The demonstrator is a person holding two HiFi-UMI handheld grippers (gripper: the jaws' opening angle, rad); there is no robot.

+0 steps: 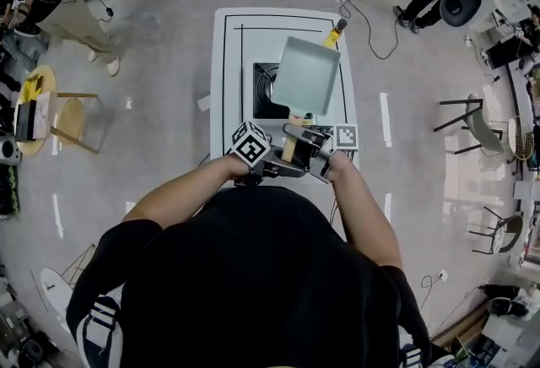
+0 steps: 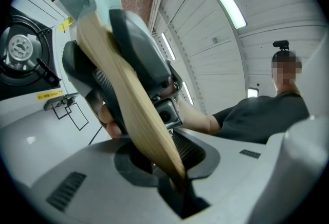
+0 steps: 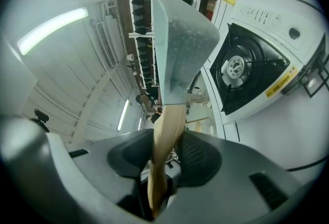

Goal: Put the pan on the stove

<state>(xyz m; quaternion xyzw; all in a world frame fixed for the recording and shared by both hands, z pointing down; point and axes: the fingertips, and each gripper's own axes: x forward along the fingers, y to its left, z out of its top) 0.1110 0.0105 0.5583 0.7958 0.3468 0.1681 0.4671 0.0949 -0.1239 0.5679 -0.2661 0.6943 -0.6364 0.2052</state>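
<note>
White table (image 1: 226, 62), on it a white tabletop gas stove with a black burner (image 1: 263, 92); pale grey-green square metal pan (image 1: 305, 75) is held in the air over the burner's 2 o'clock side, not set down yet.
Grip: left gripper (image 2: 175, 166) and right gripper (image 3: 157, 187) are both clamped on the pan's light wooden handle (image 1: 289, 147), side by side at the pan's 6 o'clock. Risks: the pan could land off-centre toward 3 o'clock and tip off the burner supports, its rim could clip a support on lowering, or the thin handle could pivot in the pads. Room: table edge is close at the pan's 3 o'clock, a yellow-handled tool (image 1: 333, 35) lies near at 12, and the floor is open all round.
</note>
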